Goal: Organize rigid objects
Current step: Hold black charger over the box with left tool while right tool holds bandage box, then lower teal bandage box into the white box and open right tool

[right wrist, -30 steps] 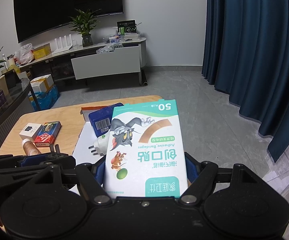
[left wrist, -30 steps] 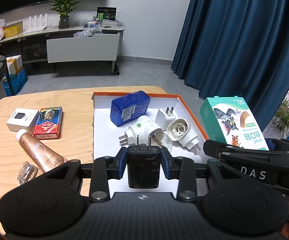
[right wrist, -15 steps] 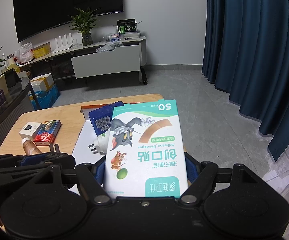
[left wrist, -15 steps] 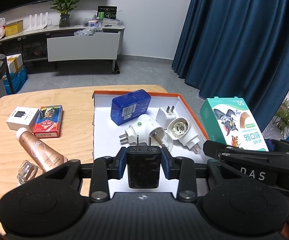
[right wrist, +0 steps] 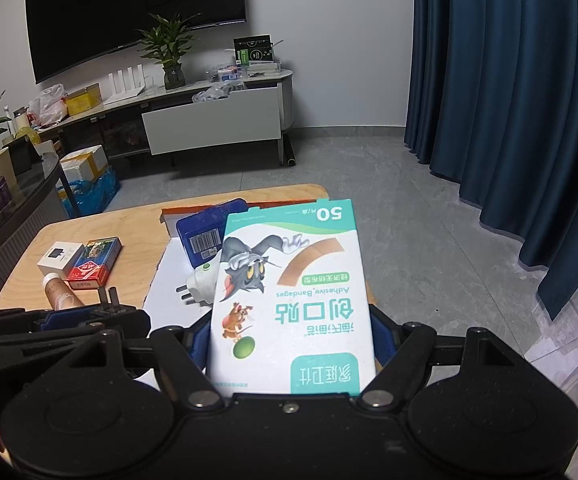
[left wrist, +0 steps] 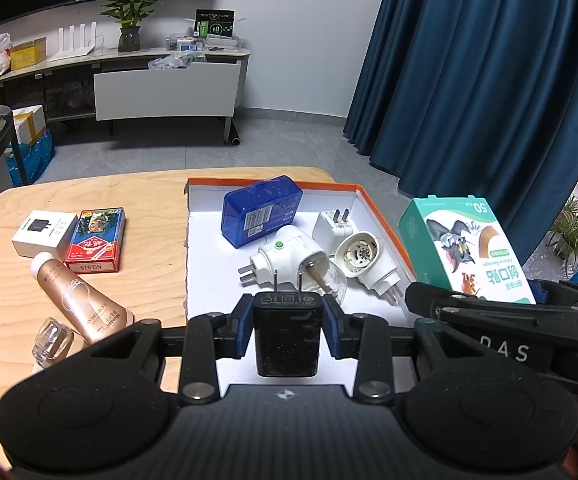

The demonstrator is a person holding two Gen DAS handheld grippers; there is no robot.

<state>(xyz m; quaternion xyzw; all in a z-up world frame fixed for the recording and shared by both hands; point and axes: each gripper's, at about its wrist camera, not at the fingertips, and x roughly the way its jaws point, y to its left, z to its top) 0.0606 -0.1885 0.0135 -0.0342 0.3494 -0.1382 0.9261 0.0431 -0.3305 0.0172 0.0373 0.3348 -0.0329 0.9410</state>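
Observation:
My left gripper is shut on a black charger plug, prongs pointing away, held above the near edge of the white tray with the orange rim. My right gripper is shut on a green and white bandage box, also seen at the right of the left wrist view as the bandage box. In the tray lie a blue case, a small white plug and two white plug-in devices.
On the wooden table left of the tray lie a white charger box, a red card pack, a rose-gold tube and a small glass bottle. Blue curtains hang at the right.

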